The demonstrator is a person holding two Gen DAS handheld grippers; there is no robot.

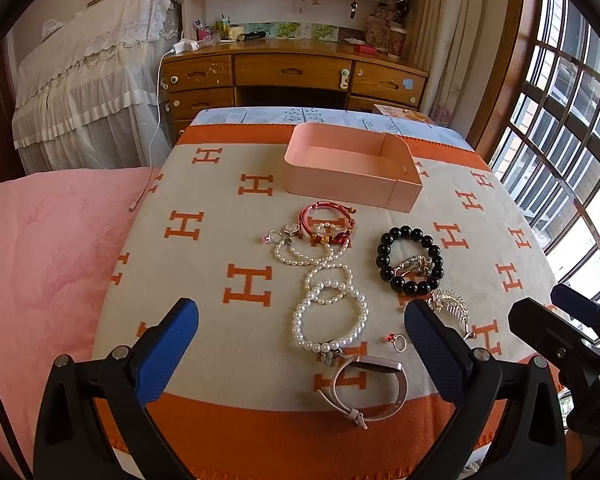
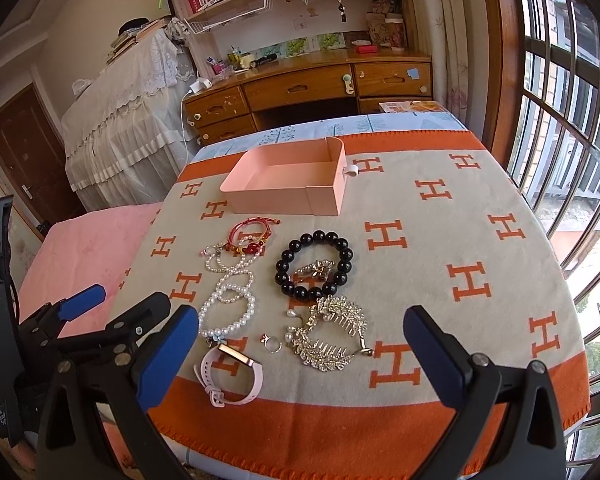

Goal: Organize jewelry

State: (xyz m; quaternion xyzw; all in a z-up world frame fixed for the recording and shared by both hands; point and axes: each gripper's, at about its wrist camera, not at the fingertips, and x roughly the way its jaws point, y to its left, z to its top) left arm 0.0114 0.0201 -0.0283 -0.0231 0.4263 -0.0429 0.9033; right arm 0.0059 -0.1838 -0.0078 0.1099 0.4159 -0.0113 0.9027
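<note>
Jewelry lies on an orange-and-beige blanket [image 1: 220, 208] in front of an empty pink tray [image 1: 352, 168], also in the right wrist view [image 2: 288, 184]. I see a red cord bracelet [image 1: 326, 224], pearl bracelets [image 1: 330, 316], a black bead bracelet [image 1: 410, 260], a silver hair comb [image 2: 332, 336], a small ring [image 2: 272, 344] and a pink watch [image 1: 364, 388]. My left gripper [image 1: 300, 344] is open and empty above the pearls and watch. My right gripper [image 2: 300, 348] is open and empty above the comb and ring.
A wooden desk [image 1: 292, 72] with drawers stands behind the bed. A pink quilt [image 1: 48, 248] lies at the left. A lace-covered piece of furniture [image 1: 92, 72] is at the back left. Barred windows [image 1: 560, 128] run along the right.
</note>
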